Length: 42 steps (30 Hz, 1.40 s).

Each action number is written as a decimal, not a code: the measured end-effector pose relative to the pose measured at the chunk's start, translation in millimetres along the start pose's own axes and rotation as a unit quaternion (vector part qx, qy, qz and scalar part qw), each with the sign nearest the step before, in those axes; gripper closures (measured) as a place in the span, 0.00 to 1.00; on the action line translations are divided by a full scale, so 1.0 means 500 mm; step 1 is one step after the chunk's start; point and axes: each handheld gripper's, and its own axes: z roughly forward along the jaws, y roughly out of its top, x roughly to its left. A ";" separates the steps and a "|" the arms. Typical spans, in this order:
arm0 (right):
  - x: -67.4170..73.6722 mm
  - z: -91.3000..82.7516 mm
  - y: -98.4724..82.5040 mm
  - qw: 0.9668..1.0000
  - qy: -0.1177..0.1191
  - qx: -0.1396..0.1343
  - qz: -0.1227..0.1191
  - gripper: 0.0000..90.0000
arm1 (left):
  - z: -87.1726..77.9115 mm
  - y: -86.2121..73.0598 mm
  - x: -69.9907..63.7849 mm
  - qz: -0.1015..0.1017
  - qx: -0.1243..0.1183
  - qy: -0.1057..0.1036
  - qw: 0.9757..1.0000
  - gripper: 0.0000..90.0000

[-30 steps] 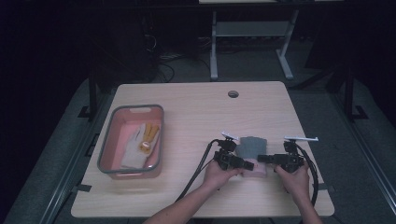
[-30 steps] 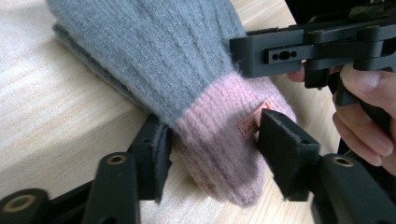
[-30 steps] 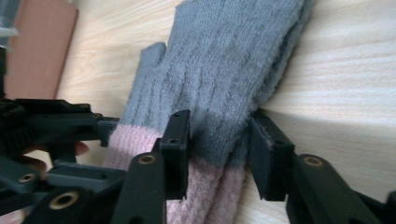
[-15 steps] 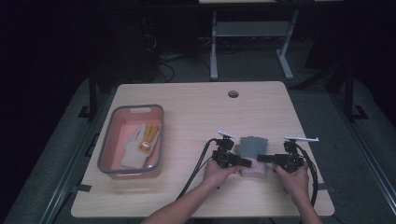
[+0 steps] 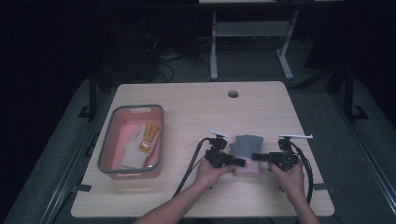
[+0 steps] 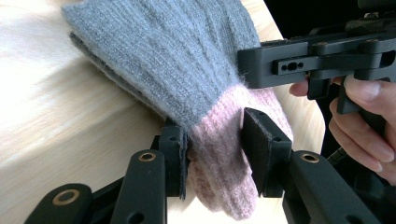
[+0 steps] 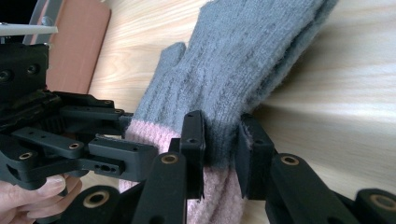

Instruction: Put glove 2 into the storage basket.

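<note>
Now, glove: a grey knit glove (image 5: 246, 145) with pink cuff lies near-right on the table (image 5: 187, 98), fingers pointing far
Left gripper (image 6: 215, 140): I have it clamped on the cuff's left edge
Right gripper (image 7: 222, 140): pinching the cuff's right edge
Axis: near-to-far, running between both grippers
Bin (image 5: 108, 150): far left

Bin (image 5: 105, 154) on table (image 5: 187, 102) left; glove (image 5: 246, 148) btwn tongs, front right.
</note>
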 end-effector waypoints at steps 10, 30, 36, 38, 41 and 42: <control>0.038 0.009 0.014 1.000 0.016 0.002 -0.012 0.83 | -0.048 0.002 -0.002 0.010 -0.010 0.004 1.000 0.69; 0.099 0.025 0.041 0.999 0.040 0.005 -0.031 0.83 | -0.121 0.007 0.006 0.017 -0.029 0.007 0.999 0.69; 0.116 0.036 0.051 0.998 0.045 0.008 -0.039 0.83 | -0.139 0.008 0.012 0.019 -0.034 0.010 0.999 0.69; 0.119 0.037 0.052 0.998 0.045 0.009 -0.039 0.83 | -0.146 0.009 0.015 0.018 -0.034 0.010 0.999 0.69; 0.129 0.043 0.058 0.998 0.047 0.010 -0.041 0.83 | -0.157 0.010 0.018 0.017 -0.038 0.012 0.999 0.69; 0.130 0.044 0.059 0.998 0.049 0.010 -0.044 0.83 | -0.160 0.010 0.019 0.018 -0.038 0.012 0.999 0.69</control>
